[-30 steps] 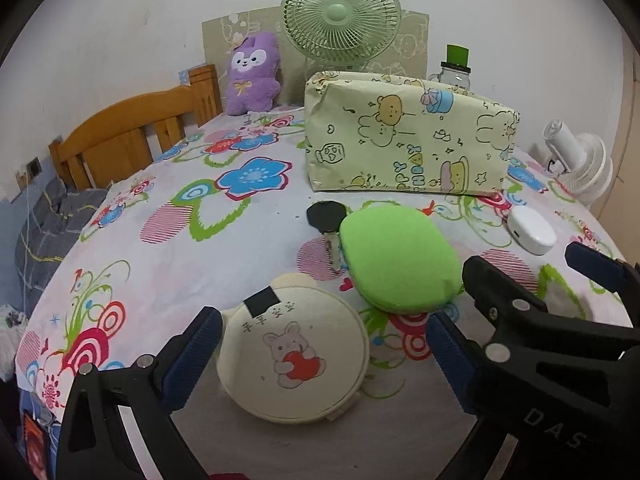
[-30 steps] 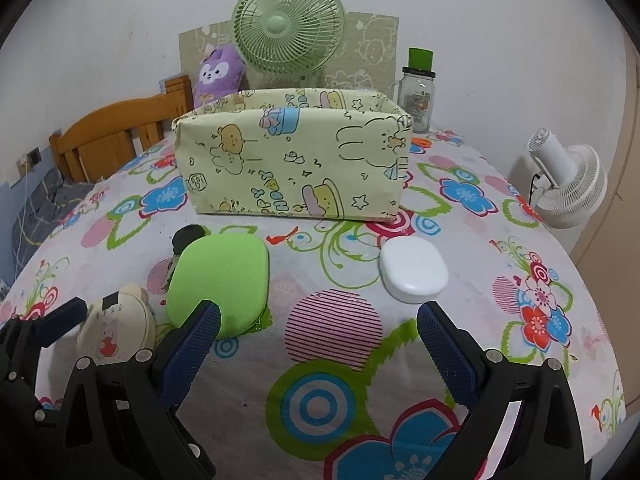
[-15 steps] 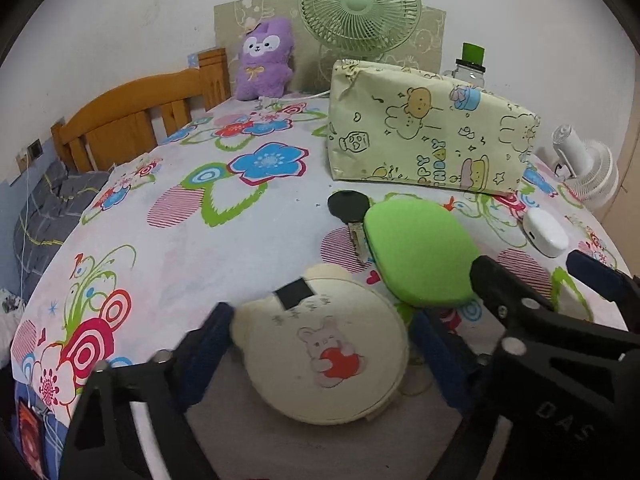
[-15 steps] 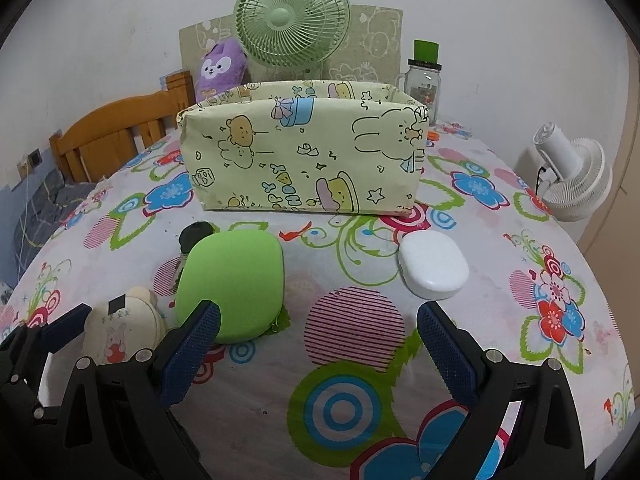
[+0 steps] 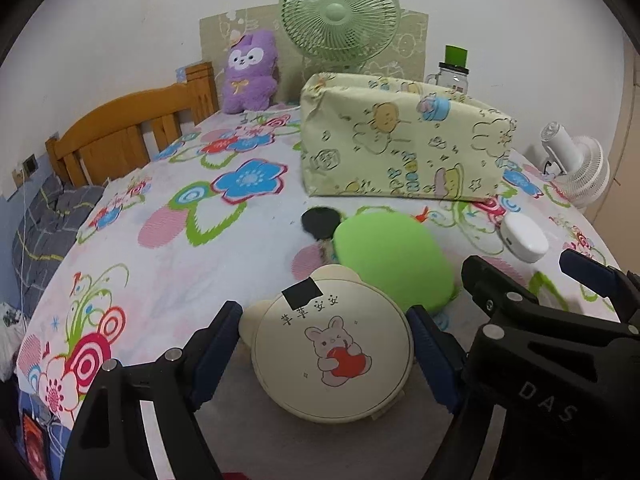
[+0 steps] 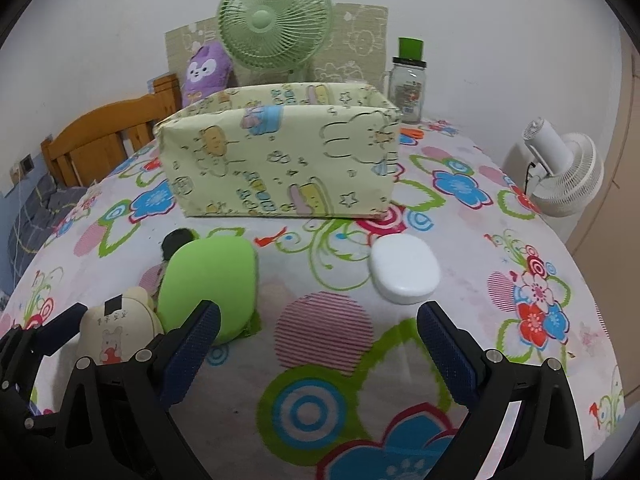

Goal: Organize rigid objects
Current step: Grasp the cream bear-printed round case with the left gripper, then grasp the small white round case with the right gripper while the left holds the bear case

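Observation:
My left gripper (image 5: 323, 312) is shut on a cream round bear-eared case (image 5: 328, 352) with a rabbit print; its pads press both sides as it lies on the floral cloth. Right beside it is a green oval case (image 5: 392, 256), and a black key (image 5: 320, 222) pokes out from behind that. A white oval case (image 6: 404, 268) lies further right. My right gripper (image 6: 319, 312) hovers open over bare cloth, nothing between its fingers. The yellow cartoon-print box (image 6: 280, 160) stands open-topped behind everything. The cream case (image 6: 116, 328) also shows at the lower left of the right wrist view.
A green fan (image 6: 276, 16), a purple plush (image 5: 250, 72) and a glass jar (image 6: 408, 84) stand at the back. A white fan (image 6: 568, 168) sits off the right edge, and a wooden headboard (image 5: 120, 136) is off the left. The table rim curves near both grippers.
The left gripper's jaws have closed in from wide open onto the cream case's sides. The right gripper has hardly moved and stays open.

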Action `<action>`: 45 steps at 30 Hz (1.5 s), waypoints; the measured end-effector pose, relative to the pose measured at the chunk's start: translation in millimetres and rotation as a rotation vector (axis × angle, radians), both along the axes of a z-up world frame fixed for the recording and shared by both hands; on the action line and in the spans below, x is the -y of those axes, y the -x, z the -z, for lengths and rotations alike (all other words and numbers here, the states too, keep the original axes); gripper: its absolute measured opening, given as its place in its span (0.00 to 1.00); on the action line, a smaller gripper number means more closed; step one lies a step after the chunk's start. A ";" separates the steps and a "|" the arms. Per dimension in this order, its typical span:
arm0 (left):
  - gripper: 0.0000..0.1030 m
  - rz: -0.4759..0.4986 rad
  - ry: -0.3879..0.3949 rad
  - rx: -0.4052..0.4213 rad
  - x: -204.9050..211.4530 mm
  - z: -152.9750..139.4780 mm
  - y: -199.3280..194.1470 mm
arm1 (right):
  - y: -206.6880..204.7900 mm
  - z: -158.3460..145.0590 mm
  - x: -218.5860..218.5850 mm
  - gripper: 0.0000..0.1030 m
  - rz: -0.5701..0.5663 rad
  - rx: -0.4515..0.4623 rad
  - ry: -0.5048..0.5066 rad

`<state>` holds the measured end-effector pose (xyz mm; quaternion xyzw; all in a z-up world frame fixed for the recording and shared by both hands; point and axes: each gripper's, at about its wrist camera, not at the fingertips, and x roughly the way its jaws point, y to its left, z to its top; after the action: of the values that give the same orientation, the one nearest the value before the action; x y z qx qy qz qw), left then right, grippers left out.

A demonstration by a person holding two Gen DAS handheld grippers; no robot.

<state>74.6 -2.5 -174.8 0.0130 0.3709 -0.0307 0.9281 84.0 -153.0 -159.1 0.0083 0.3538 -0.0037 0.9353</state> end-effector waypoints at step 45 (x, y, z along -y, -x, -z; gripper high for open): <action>0.82 0.114 -0.045 -0.054 52.0 2.7 -55.0 | -55.0 12.2 51.5 0.49 0.102 -0.139 -0.010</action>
<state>129.7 -54.5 -177.5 0.0540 0.3953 -0.0755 0.9139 139.0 -204.5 -171.2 0.0309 0.4172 -0.0502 0.9069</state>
